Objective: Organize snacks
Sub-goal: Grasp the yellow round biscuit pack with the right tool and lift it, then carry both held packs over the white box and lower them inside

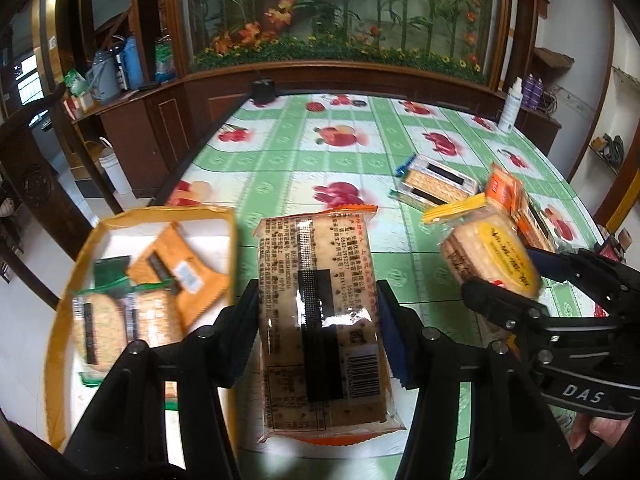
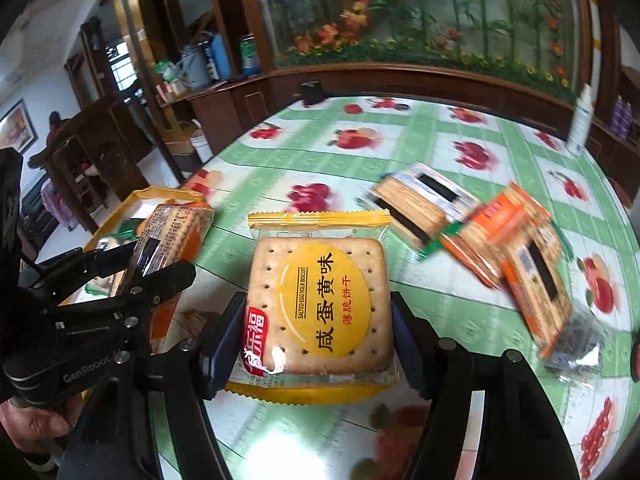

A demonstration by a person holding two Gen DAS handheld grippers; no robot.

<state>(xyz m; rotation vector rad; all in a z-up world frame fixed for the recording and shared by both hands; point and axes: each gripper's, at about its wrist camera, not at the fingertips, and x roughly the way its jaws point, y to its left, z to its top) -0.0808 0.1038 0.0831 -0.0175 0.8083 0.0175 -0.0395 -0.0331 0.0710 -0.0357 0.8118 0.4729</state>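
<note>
Left gripper (image 1: 318,312) — jaws closed on a long sesame cracker pack (image 1: 320,320), printed back side up, a black strip running down its middle. The pads press both long edges; the pack is clear of the table.

Right gripper (image 2: 318,332) — jaws clamped on a yellow salted egg yolk biscuit pack (image 2: 318,300), label facing up, serrated yellow seam at its far end. It too is off the cloth. In the left wrist view the same gripper (image 1: 516,292) sits at about 3 o'clock with the yellow pack tilted between its fingers.

Yellow-rimmed box (image 1: 60,280), at 9 o'clock in the left wrist view, at the near left edge of the table. Inside: an orange packet (image 1: 180,264) and two green-sealed cracker packs (image 1: 100,328) lying side by side, just touching.

Loose snacks on the green checked fruit tablecloth (image 2: 400,140), at 2 to 3 o'clock in the right wrist view: a clear cracker pack (image 2: 420,200), then overlapping orange packs (image 2: 520,248), one leaning on the other. A small dark crinkled packet (image 2: 580,344) lies just beside them, blurred.

White bottle (image 2: 580,120) upright at the far right edge, well apart from the snacks. A hand (image 2: 32,424) grips the left tool at 8 o'clock.
</note>
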